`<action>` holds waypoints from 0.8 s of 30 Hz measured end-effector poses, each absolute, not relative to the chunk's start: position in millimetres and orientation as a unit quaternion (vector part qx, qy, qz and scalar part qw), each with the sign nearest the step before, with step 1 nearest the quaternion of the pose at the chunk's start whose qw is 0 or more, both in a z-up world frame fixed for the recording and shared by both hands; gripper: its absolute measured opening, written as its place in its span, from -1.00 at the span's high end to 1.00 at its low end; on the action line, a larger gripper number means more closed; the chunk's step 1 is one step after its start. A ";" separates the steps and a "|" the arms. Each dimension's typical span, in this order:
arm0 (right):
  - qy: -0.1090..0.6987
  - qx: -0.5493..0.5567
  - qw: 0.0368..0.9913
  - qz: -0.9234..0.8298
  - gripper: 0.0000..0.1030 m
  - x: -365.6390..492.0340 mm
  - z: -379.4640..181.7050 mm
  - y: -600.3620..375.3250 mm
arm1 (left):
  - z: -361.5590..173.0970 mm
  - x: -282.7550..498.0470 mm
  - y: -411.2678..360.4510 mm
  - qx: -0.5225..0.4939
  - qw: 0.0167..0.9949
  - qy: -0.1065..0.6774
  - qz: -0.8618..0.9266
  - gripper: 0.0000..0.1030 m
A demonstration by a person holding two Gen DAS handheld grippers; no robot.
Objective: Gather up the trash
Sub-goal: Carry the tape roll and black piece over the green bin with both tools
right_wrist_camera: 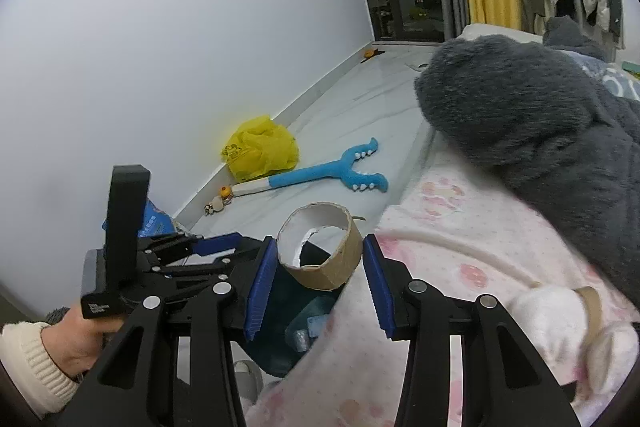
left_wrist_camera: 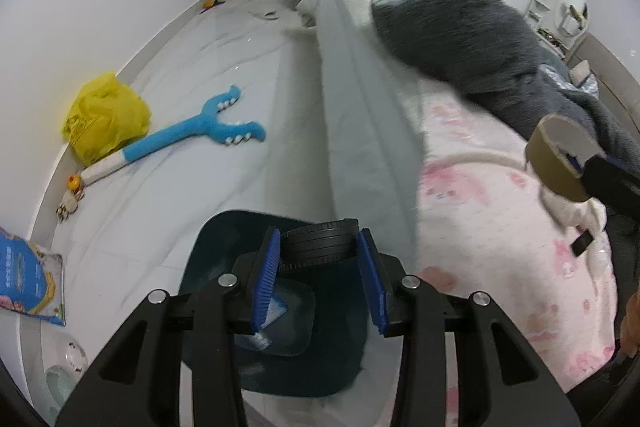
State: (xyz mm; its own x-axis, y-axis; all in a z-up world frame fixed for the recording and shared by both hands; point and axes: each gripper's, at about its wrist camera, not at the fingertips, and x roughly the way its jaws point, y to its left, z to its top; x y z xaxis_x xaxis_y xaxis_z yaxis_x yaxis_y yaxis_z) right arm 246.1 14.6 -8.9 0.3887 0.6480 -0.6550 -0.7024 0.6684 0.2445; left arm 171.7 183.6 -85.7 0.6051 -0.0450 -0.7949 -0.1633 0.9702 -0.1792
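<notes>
My left gripper (left_wrist_camera: 318, 255) is shut on a black ribbed round thing (left_wrist_camera: 318, 245), its blue pads pressing both sides. It hangs over the open dark teal bin (left_wrist_camera: 216, 239), which stands on the floor beside the bed and holds a pale blue scrap (left_wrist_camera: 276, 307). My right gripper (right_wrist_camera: 320, 263) is shut on a brown cardboard ring (right_wrist_camera: 320, 247) with a white torn inside, above the bed's edge and the bin (right_wrist_camera: 280, 307). The left wrist view shows that ring (left_wrist_camera: 556, 155) at the right. A hand (right_wrist_camera: 72, 343) in a cream cuff carries the left gripper (right_wrist_camera: 224, 242).
A yellow plastic bag (left_wrist_camera: 104, 115) and a blue forked plush toy (left_wrist_camera: 192, 135) lie on the white floor by the wall. A blue packet (left_wrist_camera: 28, 275) lies at the near left. The bed carries a pink blanket (left_wrist_camera: 500, 227) and grey fluffy fabric (left_wrist_camera: 460, 39).
</notes>
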 end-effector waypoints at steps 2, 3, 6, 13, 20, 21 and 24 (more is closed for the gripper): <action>0.381 -0.036 0.829 0.408 0.13 245.9 -11.4 23.6 | -93.3 170.6 191.0 -0.120 0.882 0.453 0.038 0.19; 0.386 -0.036 0.826 0.410 0.13 245.7 -13.6 29.5 | -96.2 169.5 193.5 -0.120 0.880 0.457 0.039 0.19; 0.395 -0.036 0.818 0.416 0.13 246.1 -18.3 43.1 | -107.1 167.7 202.9 -0.124 0.871 0.474 0.041 0.19; 0.413 -0.047 0.806 0.421 0.13 244.8 -31.8 73.4 | -133.7 161.6 218.7 -0.125 0.844 0.520 0.045 0.19; 0.438 -0.050 0.793 0.422 0.13 251.7 -52.1 98.7 | -157.2 152.8 235.6 -0.116 0.822 0.555 0.054 0.13; 0.442 -0.051 0.790 0.422 0.13 252.1 -55.8 102.6 | -157.7 151.7 236.9 -0.116 0.820 0.557 0.054 0.13; 0.453 -0.053 0.784 0.421 0.13 252.6 -65.0 112.6 | -157.6 147.4 243.0 -0.116 0.819 0.560 0.055 -0.15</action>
